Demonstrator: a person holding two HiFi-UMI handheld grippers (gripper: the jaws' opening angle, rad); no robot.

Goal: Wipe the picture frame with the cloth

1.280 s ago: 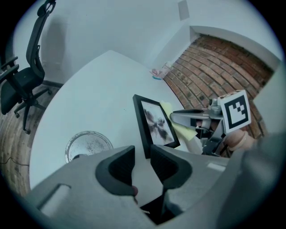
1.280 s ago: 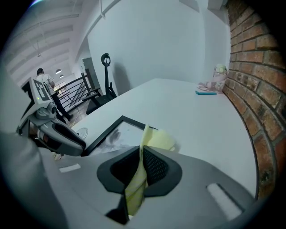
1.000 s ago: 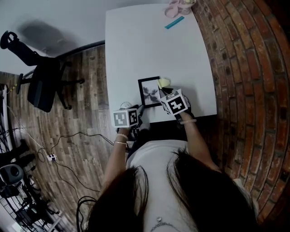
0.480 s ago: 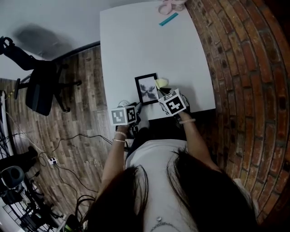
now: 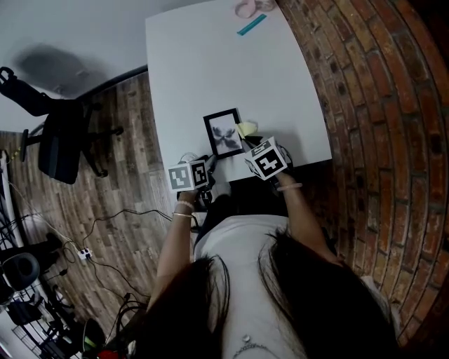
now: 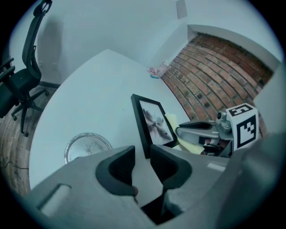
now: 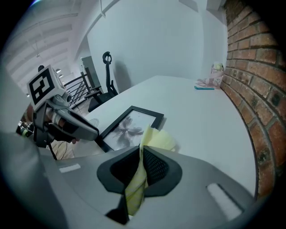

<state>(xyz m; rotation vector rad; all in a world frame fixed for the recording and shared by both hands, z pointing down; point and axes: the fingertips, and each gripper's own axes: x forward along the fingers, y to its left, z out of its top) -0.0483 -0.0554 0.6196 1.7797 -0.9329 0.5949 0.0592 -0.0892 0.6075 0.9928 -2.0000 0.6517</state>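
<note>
A black picture frame (image 5: 222, 133) with a grey flower print lies flat near the front edge of the white table (image 5: 210, 70). My right gripper (image 5: 252, 142) is shut on a yellow cloth (image 7: 142, 179). The cloth's free end (image 5: 245, 129) rests at the frame's right edge (image 7: 134, 129). My left gripper (image 6: 142, 162) stands at the frame's near left corner (image 6: 145, 150). Its jaws are slightly apart, with that corner at their mouth and a gap showing beside it. In the right gripper view the left gripper (image 7: 67, 123) points at that same corner.
A round glass dish (image 6: 87, 146) sits on the table left of the frame. Pink items (image 5: 251, 7) and a teal strip (image 5: 251, 24) lie at the table's far end. A brick wall (image 5: 365, 105) borders the right side. An office chair (image 5: 59, 133) and cables occupy the wooden floor.
My right gripper and the cloth have slid a little along the frame's right side toward the near table edge. The left gripper has stayed at the frame's corner. The head view has shifted slightly.
</note>
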